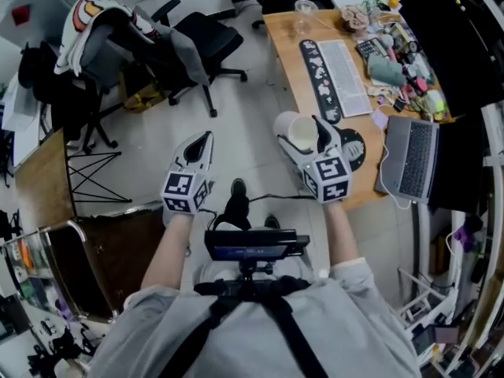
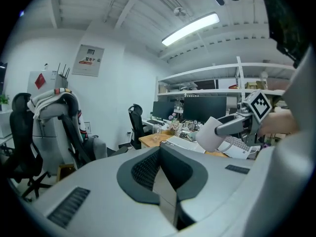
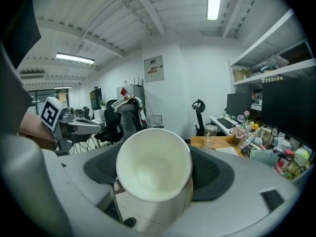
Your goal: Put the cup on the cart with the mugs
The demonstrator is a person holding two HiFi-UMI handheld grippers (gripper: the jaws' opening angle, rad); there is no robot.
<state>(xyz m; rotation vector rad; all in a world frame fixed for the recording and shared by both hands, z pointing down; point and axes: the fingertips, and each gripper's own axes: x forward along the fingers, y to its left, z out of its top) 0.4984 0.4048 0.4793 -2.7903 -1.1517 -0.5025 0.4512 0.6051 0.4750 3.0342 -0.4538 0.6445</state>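
The cup (image 3: pixel 154 164), pinched across its body by the right gripper (image 1: pixel 311 138), looks light, stiff, slick and breakable; the left gripper (image 1: pixel 198 150) is pressed together, empty.

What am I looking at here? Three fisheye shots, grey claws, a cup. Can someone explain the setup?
There is no robot: a person holds a two-jaw gripper in each hand. The head view looks down from a camera on their head. The other two cameras ride on the grippers and look along the jaws. The right gripper is clamped on a white cup, which is empty inside. The left gripper is shut on nothing. Ahead stands a wooden desk with a laptop and a glass.
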